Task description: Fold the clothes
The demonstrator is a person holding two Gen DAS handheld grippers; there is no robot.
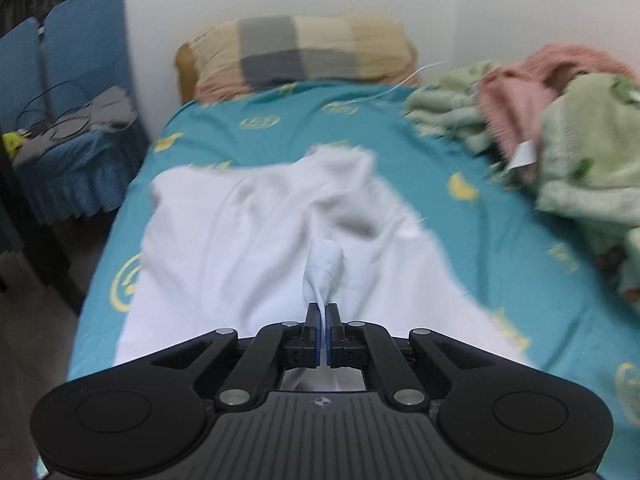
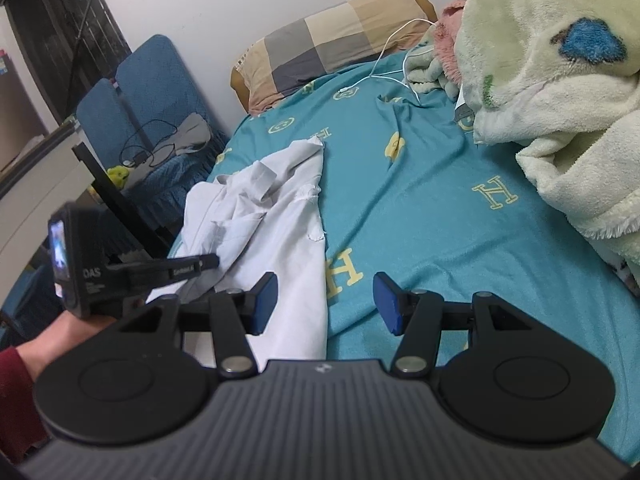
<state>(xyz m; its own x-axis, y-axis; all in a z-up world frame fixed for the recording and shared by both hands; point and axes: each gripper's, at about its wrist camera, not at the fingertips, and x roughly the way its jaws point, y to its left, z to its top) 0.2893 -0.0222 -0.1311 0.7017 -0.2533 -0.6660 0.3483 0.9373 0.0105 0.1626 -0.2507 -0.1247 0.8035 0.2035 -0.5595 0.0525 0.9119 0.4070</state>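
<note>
Jaws of the left gripper point(image 1: 323, 312) are pinched tight on a twisted bunch of the white garment point(image 1: 248, 240), a small knot of cloth poking out past the blue pads point(image 1: 317, 322), while those of the right gripper point(image 2: 325, 304) stand wide apart with nothing between them, hanging over the bare teal sheet just beside the garment's near edge. From where I stand the garment lies crumpled on the bed point(image 2: 440, 216), spread across the side nearest the blue chairs point(image 2: 148, 80) and well short of the checked pillow point(image 2: 332, 36) at the head. It is rumpled and bunched toward the pillow end, with ridges and overlapping flaps — nothing I would call a clean fold yet. I'd judge the folding barely begun: one corner or edge is in hand, the cloth is not smoothed flat, and every proper fold remains to be made. Heaped on the far side from the chairs sits a pile of green and pink blankets point(image 2: 560, 80) — whether any of it also awaits folding, I cannot say.
</note>
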